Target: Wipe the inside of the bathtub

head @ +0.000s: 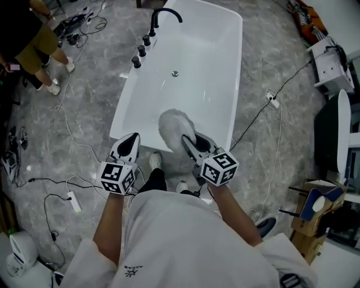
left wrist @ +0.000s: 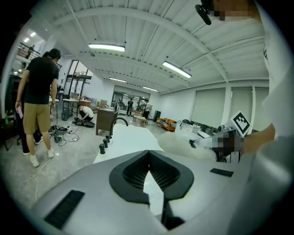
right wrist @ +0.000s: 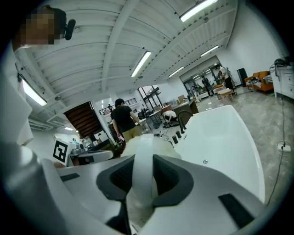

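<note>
A white bathtub stands on the grey floor, with a black faucet and a round drain. My right gripper is shut on the handle of a white fluffy duster, whose head hangs over the tub's near end. In the right gripper view the duster fills the space between the jaws, with the bathtub beyond. My left gripper is shut and holds nothing, just outside the tub's near left corner. In the left gripper view, the left gripper faces the tub.
Black knobs line the tub's left rim. Cables and a power strip trail over the floor on the left. A person stands at the far left. A wooden stand and white equipment sit on the right.
</note>
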